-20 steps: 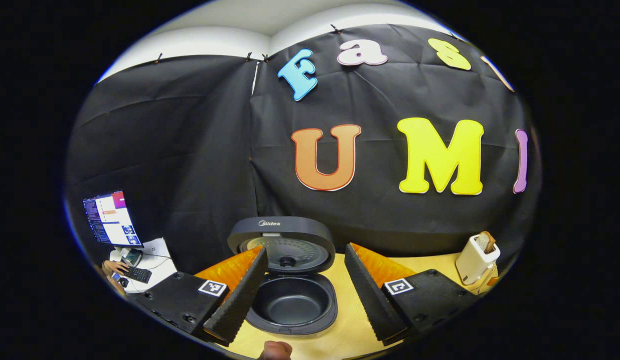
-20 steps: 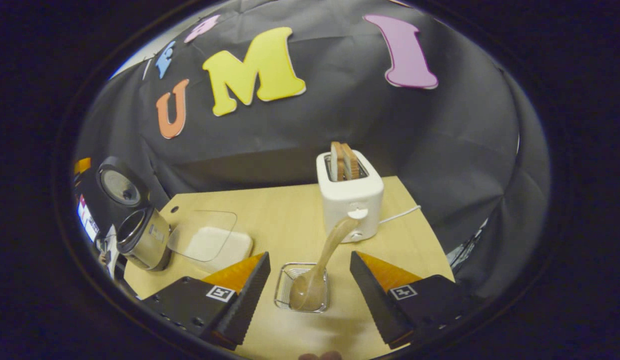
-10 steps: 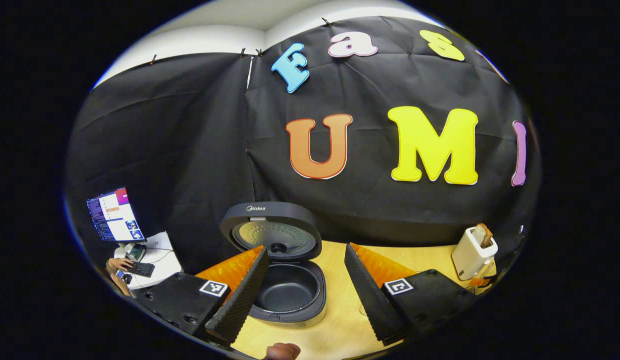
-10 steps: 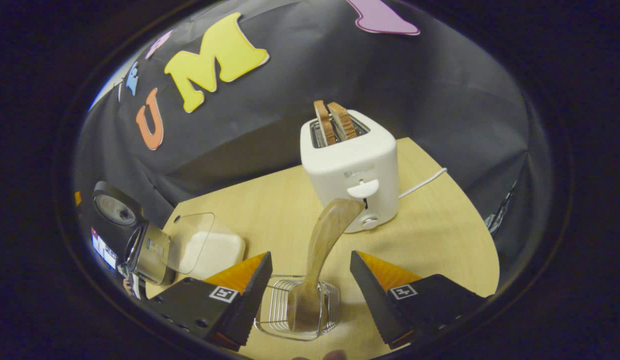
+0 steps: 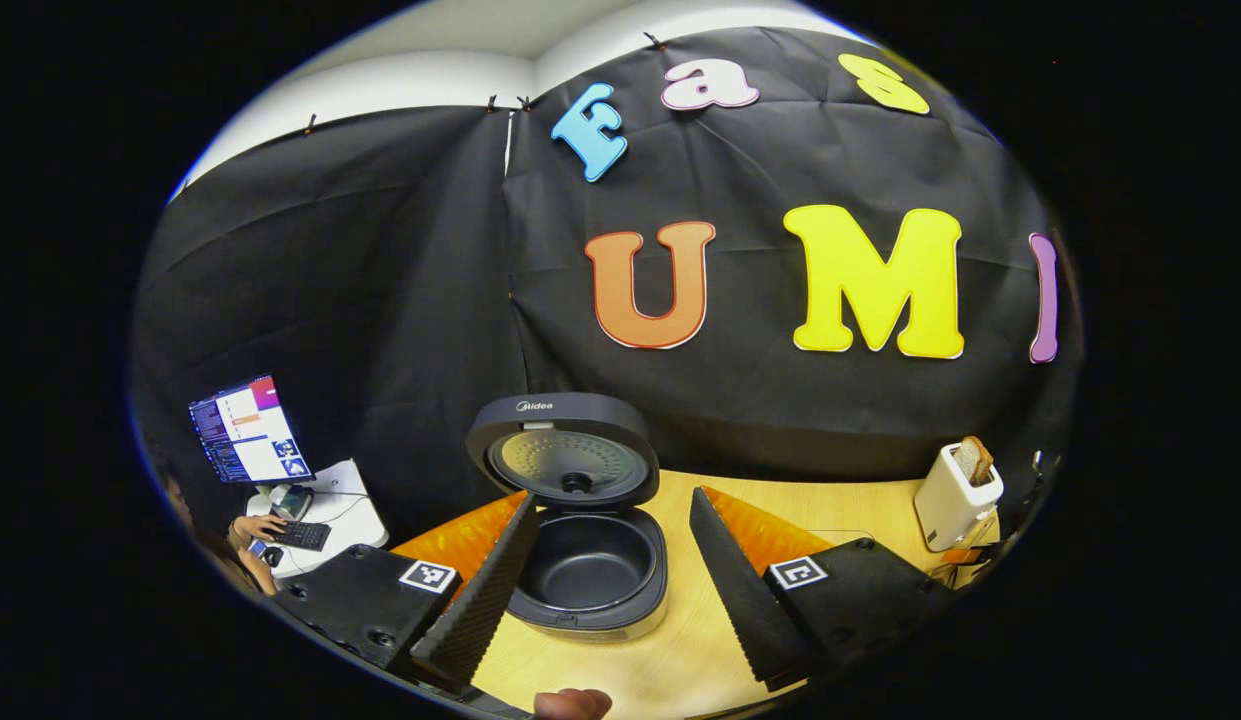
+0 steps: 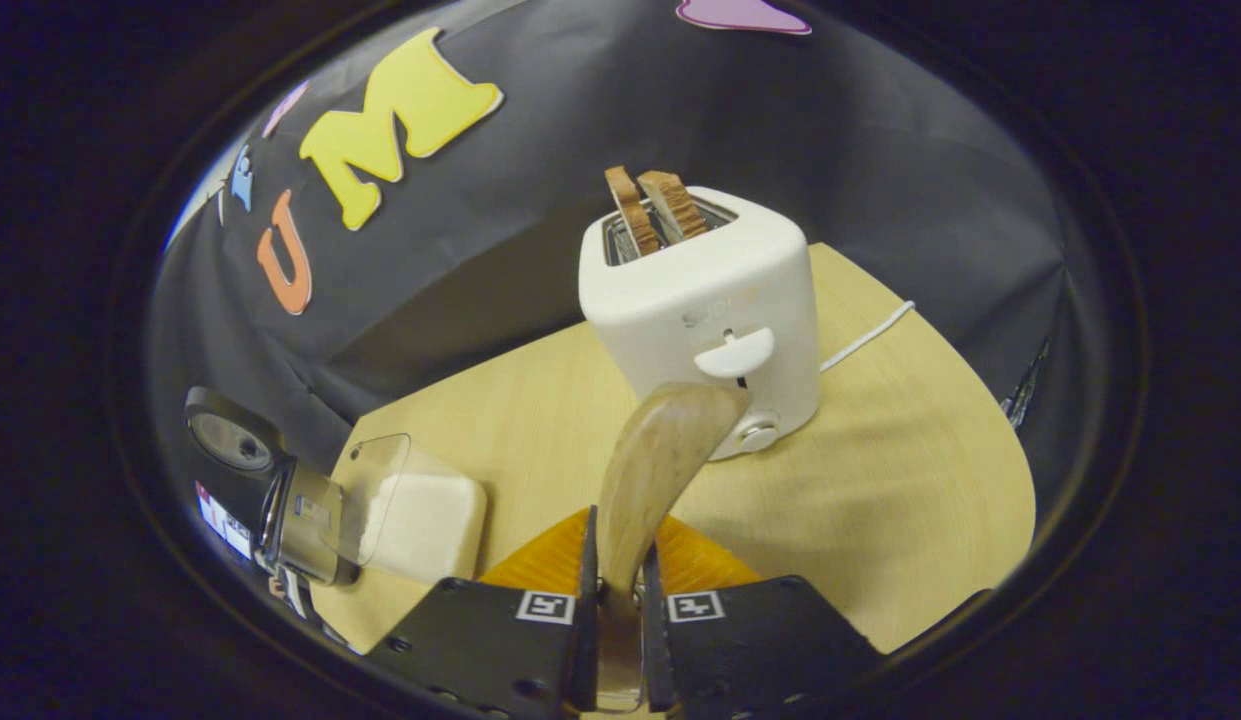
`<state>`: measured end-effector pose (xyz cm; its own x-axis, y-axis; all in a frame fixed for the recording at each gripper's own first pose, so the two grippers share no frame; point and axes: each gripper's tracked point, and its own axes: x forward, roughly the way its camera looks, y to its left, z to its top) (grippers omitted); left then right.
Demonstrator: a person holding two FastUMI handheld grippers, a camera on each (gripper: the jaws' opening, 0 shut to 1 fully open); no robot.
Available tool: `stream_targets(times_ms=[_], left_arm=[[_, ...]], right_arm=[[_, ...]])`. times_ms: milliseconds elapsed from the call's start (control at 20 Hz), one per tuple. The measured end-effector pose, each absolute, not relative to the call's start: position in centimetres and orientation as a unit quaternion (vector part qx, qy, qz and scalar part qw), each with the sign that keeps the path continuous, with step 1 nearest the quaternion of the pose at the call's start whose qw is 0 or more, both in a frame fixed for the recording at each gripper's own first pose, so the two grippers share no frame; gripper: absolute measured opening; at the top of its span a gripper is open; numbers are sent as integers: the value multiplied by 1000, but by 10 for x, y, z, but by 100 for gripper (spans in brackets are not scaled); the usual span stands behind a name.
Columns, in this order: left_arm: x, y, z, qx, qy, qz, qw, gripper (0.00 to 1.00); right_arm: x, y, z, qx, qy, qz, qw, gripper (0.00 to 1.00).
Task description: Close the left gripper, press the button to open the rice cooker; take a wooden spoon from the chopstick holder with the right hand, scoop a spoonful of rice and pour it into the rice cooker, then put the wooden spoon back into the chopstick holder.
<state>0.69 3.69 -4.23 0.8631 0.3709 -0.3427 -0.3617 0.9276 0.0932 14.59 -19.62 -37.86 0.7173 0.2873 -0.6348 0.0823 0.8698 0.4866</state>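
I work in staged recording booth, not real kitchen. Black cloth wall pinned under white ceiling. Kitchen props on pale wooden desk: open rice cooker, white toaster with bread slices. Beyond cloth edge, side table with lit monitor and keyboard, person's hand typing.

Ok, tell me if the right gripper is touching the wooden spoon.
Touching. The right gripper view shows the right gripper closed on the wooden spoon, both fingers pressed against its handle.
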Motion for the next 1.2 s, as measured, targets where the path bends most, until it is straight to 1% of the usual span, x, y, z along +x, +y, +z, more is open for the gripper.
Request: stream_targets(times_ms=[100,150,200,350,550,700,900,1000,1100,1200], left_arm=[[6,40,-45,10,185,191,964,98],[7,40,-44,9,185,188,965,98],[8,39,-43,9,183,185,966,98],[11,44,-45,7,178,176,968,98],[12,57,-48,-9,171,171,970,98],[14,73,-55,-32,162,167,972,98],[11,98,-66,-55,151,163,974,98],[3,113,-72,-53,153,163,973,98],[-6,130,-78,-45,161,164,972,98],[-18,144,-87,-45,172,166,970,98]], right_arm=[[143,-195,-372,247,373,64,892,7],[143,-198,-369,247,371,58,893,7],[144,-198,-369,249,369,55,894,1],[137,-200,-343,250,346,45,903,1],[135,-207,-296,212,305,18,928,0],[136,-194,-255,181,281,15,942,0],[158,-122,-190,138,236,54,960,1],[181,-76,-175,113,212,72,968,1],[198,-31,-182,106,211,86,968,1],[212,6,-207,104,224,87,965,1]])
